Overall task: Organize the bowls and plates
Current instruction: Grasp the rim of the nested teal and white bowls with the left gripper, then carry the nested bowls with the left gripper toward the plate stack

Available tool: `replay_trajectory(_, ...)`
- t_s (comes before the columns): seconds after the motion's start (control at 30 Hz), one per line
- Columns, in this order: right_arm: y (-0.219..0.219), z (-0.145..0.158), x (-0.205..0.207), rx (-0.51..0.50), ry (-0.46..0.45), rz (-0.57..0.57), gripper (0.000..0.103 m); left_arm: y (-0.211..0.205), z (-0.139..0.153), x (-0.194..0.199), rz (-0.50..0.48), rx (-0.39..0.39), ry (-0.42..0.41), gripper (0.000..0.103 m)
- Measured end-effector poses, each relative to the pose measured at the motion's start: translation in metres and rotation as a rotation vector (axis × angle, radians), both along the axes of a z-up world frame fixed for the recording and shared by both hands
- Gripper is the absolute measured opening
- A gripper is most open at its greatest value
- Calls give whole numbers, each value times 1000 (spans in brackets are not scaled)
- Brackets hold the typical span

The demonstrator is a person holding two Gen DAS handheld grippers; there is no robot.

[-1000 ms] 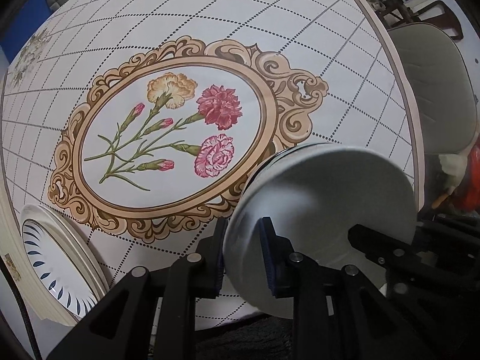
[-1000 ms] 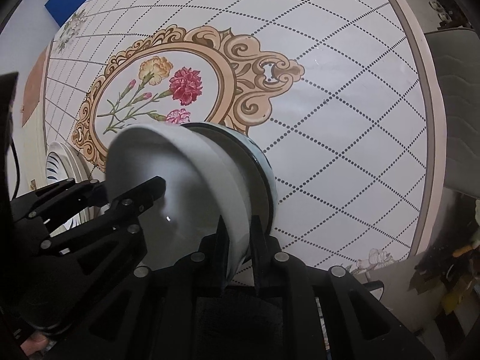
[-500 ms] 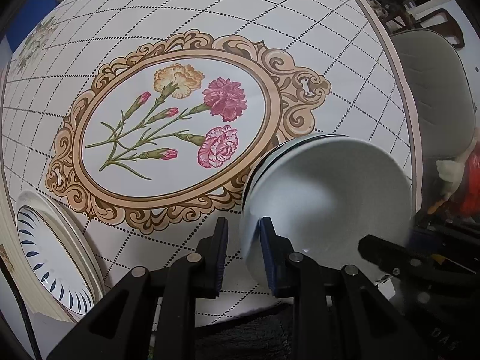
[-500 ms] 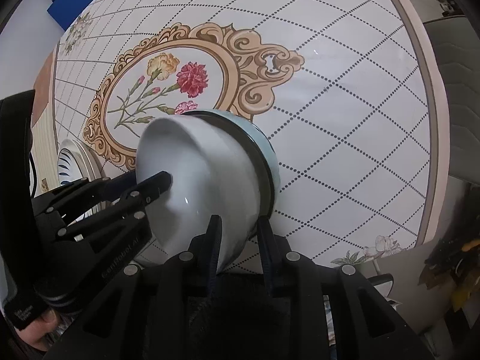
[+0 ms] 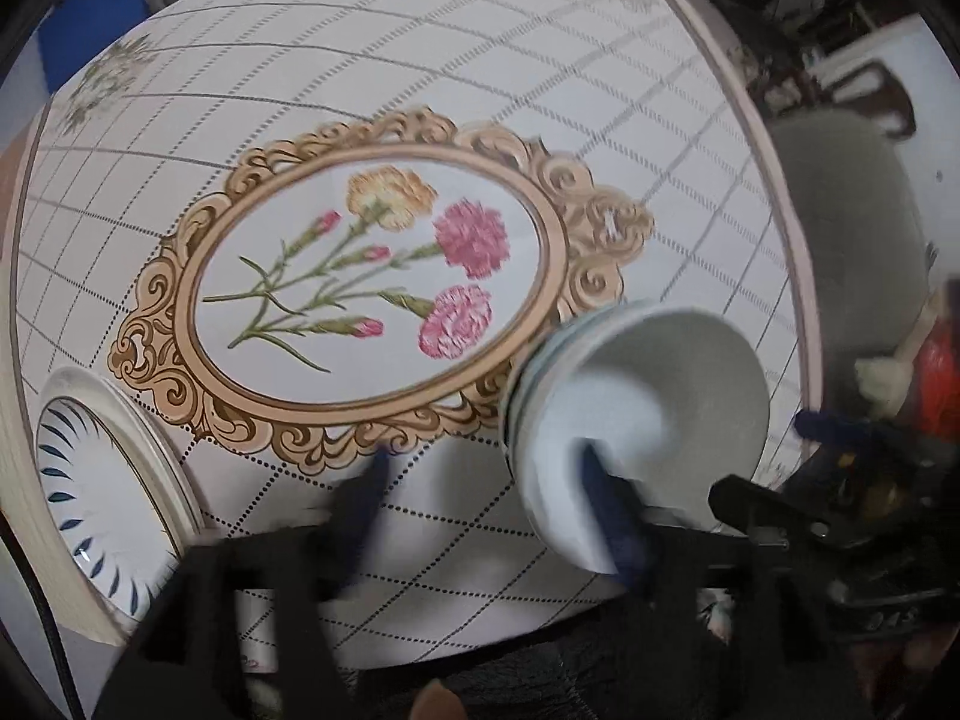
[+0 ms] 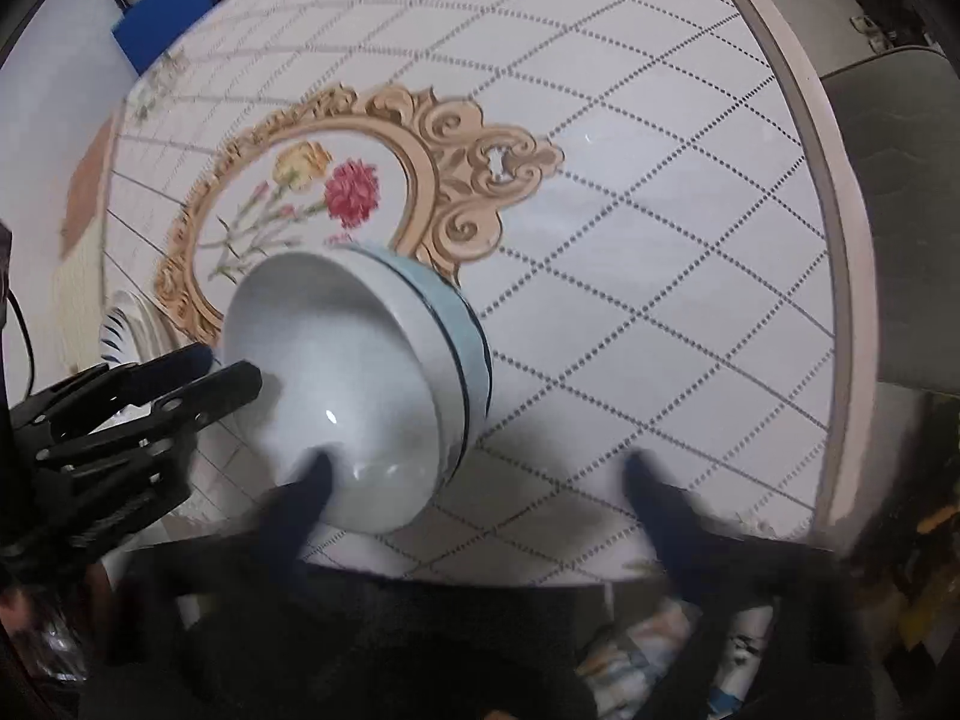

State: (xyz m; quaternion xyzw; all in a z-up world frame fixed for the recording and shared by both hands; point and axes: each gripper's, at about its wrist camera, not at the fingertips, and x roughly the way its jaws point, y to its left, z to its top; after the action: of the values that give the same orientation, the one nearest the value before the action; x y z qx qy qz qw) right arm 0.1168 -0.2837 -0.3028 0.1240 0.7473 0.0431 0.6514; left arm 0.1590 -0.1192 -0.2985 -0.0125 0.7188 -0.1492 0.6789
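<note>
A white bowl (image 5: 654,402) sits nested in a pale blue-rimmed bowl (image 6: 462,324) near the table's front edge; the white bowl also shows in the right wrist view (image 6: 336,360). My left gripper (image 5: 486,516) is open, its jaws wide apart astride the white bowl's near rim, one inside and one outside. My right gripper (image 6: 474,498) is open too, its jaws spread wide around the stack's near side. A stack of white plates with blue leaf marks (image 5: 90,492) lies at the table's left edge. Both views are motion-blurred.
The round table (image 5: 600,72) has a white dotted-grid cloth with a gold-framed carnation picture (image 5: 384,276) in the middle. A grey chair (image 5: 852,228) stands at the right, and a blue object (image 6: 162,12) lies at the far left.
Both grippers have opened and let go of the white bowl's rim. The white bowl has settled lower into the blue-rimmed bowl. Both grippers have pulled back a little.
</note>
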Motion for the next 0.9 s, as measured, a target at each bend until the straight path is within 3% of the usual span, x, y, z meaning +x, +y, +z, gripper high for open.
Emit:
replay_trajectory(0.03,-2,-5,-1,14,7,-6,103,5,-1,2,12,-23,-14,94)
replay_trajectory(0.07,-3,-10,-1,25,6,-11,103,7,-4,4,12,-40,-16,95)
replay_trajectory(0.2,-4,-32,1,76,8,-8,103,9,-30,15,13,-100,20,95)
replay_trajectory(0.4,-8,-68,5,256,19,-63,103,3,-74,20,66,-314,133,95)
replay_trajectory(0.57,-3,-81,13,316,-53,-3,103,-9,-99,22,84,-409,205,96)
replay_trajectory(0.63,0,-88,16,326,-57,25,98,-14,-98,24,74,-423,189,96)
replay_trajectory(0.7,3,-97,20,389,-47,39,80,-22,-98,25,52,-435,192,96)
replay_trajectory(0.77,6,-99,22,416,-49,40,80,-32,-99,24,29,-470,203,90)
replay_trajectory(0.9,6,-98,21,421,-64,36,79,-34,-94,21,35,-446,169,89)
